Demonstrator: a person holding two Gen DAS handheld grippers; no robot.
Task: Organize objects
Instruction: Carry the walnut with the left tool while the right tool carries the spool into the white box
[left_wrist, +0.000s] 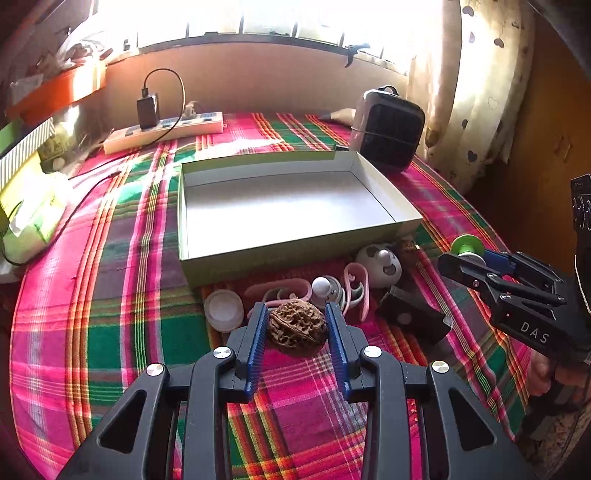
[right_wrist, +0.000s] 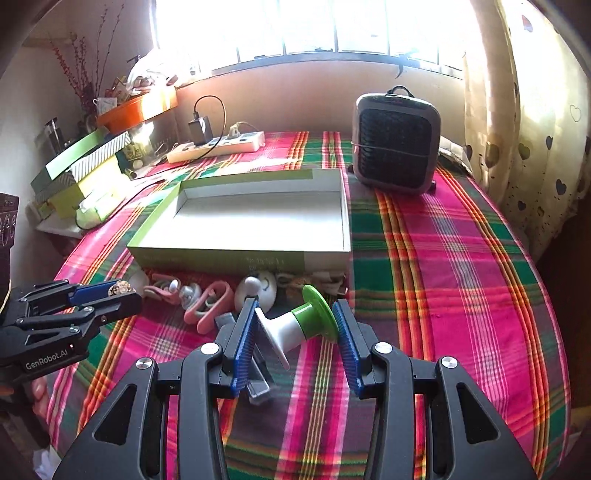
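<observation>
My left hand-held gripper (left_wrist: 297, 325) clamps a brown wrinkled walnut (left_wrist: 297, 326); my right hand-held gripper (right_wrist: 295, 325) clamps a green-and-white plastic spool (right_wrist: 303, 323). Shallow white cardboard box (left_wrist: 295, 254) empty; pink clips (left_wrist: 356, 291) wait on the plaid-covered bench (left_wrist: 110, 295)

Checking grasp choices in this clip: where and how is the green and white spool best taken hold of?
Across its two end discs, as the right gripper does now: one blue pad on the white flange, the other on the green one. The green and white spool lies tilted on its side, so its flat ends face sideways and suit jaws coming from the near side, angled downward. The narrow waist would slip more easily.
</observation>
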